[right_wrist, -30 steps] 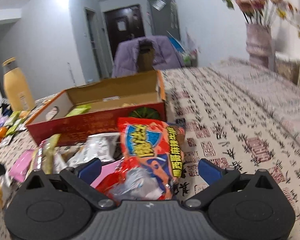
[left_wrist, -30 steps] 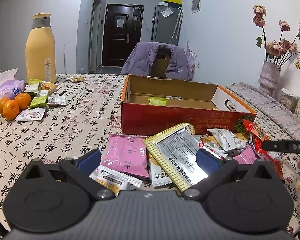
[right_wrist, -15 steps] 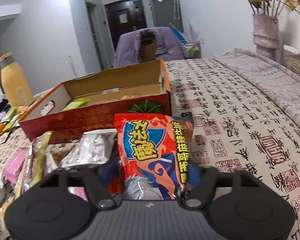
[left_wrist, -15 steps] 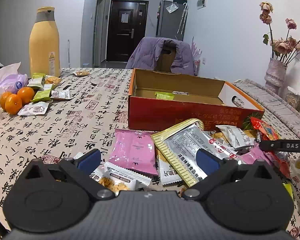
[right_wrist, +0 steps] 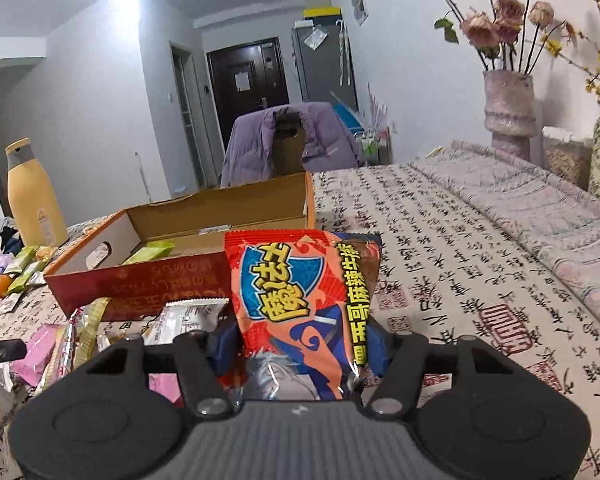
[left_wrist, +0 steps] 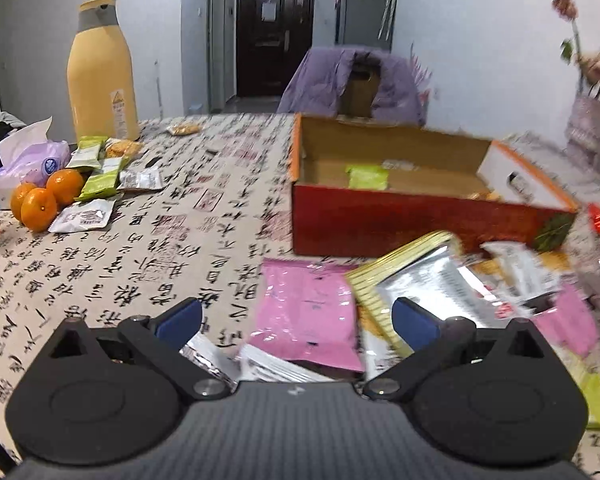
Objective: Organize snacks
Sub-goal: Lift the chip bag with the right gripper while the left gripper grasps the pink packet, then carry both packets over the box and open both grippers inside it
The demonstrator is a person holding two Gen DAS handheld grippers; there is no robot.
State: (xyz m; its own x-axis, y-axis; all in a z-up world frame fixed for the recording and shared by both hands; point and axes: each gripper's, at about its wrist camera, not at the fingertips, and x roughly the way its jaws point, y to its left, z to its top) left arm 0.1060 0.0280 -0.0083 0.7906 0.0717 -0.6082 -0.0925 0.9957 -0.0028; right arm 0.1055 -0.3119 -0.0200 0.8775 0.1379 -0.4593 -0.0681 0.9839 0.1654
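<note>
My right tool pinches the red snack bag upright, ready for the box; my left tool stands spread.

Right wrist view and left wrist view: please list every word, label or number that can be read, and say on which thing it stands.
"魔法士": large yellow characters on the red snack bag between the right gripper pads.
Yellow column on that bag's right edge: only partly legible, it seems to include "麻辣".
Red box front: gold characters, upside down, unreadable.
Yellow bottle label: warning triangle, text too small.
Tablecloth: calligraphy pattern, not readable as text.
Other packets: blurred.
</note>
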